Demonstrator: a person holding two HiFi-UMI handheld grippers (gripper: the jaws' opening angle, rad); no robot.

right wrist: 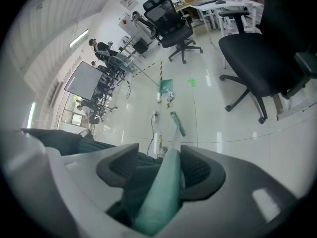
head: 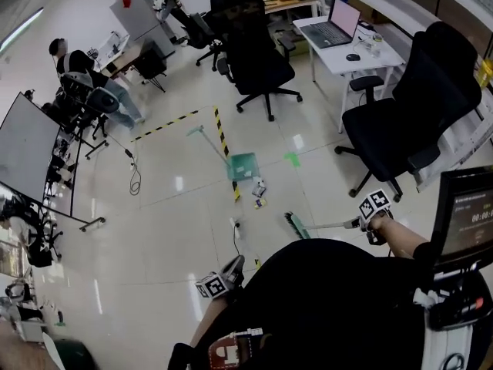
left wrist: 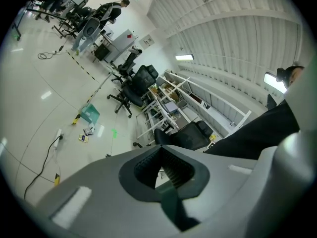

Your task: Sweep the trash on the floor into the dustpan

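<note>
The right gripper (right wrist: 171,155) is clamped on the pale green broom handle (right wrist: 166,182), which runs straight out between its jaws. In the head view the right gripper (head: 375,206) sits at about 4 o'clock of the frame, and the handle reaches from it toward 9 o'clock to the broom head (head: 296,224), which is down at the floor (head: 169,230).

The left gripper (left wrist: 161,155) has its jaws drawn together with nothing between them. It hangs low at the person's side, at about 6 o'clock in the head view (head: 227,274), and takes no part in the work.

From the broom head, the trash (head: 259,189) lies toward 10 o'clock: a couple of small scraps near each other, apart from the bristles. Just beyond them, toward 11 o'clock, is the green dustpan (head: 243,166), beside a strip of yellow-and-black tape (head: 223,141), with its long handle slanting away toward 10 o'clock. A power strip with its cable (head: 235,226) lies at 9 o'clock of the broom head, and a black office chair (head: 408,106) stands at 1 o'clock of the right gripper.

I judge the step in hand to be the approach: the broom is carried but the sweep has not begun. The next move calls for setting the bristles on the near side of the scraps and pushing toward 11 o'clock into the pan, keeping clear of the cable. The pan is unheld, so a hard stroke could shove it away.
</note>
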